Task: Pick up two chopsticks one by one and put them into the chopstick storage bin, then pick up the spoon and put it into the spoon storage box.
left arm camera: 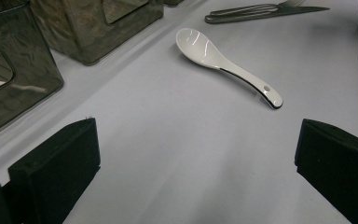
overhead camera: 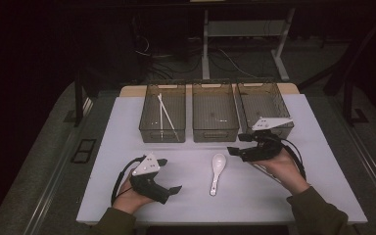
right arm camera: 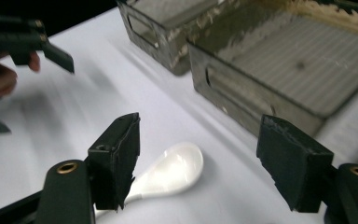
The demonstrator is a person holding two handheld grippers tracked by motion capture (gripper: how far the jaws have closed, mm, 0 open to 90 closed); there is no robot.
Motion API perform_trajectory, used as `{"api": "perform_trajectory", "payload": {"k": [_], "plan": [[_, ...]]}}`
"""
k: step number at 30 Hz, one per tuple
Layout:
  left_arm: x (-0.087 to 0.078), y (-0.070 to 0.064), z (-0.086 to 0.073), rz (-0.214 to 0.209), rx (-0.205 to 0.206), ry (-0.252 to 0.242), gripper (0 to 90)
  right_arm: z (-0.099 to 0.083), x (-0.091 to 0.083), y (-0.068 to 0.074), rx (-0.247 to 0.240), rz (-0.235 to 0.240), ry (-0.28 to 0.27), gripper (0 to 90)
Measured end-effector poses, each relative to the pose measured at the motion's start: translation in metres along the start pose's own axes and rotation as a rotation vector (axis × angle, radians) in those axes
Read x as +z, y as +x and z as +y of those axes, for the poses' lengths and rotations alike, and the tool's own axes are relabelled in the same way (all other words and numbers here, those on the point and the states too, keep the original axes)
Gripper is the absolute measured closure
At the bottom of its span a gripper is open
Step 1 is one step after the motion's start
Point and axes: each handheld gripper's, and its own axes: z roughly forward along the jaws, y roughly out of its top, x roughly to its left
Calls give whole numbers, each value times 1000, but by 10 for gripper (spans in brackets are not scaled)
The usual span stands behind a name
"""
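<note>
The high view looks forward and down from above the person's edge of the bench (overhead camera: 127, 196), taking in its whole top with three bins along the 12 o'clock side. The left gripper view rides low and close, facing across the bench toward 2 o'clock, the white spoon (left arm camera: 223, 65) ahead. The right gripper view sits lower still, apparently facing 10 o'clock; its far corner is blurred. All three share the spoon (right arm camera: 172, 170) and the bin fronts.

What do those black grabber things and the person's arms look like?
Each gripper, left and right, is black with a grey three-cornered plate on top, a trailing black cable and two blocky black fingers. The person wears olive-green sleeves.
</note>
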Motion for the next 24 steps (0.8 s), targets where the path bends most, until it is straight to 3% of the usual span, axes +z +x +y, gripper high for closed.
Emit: {"api": "perform_trajectory", "payload": {"k": [11,24], "plan": [[0,-1,1,0,-1,-2,0,-37,-26,-1,22,-24,18,309],[0,-2,2,8,5,14,0,-67,-33,5,37,-19,58,318]]}}
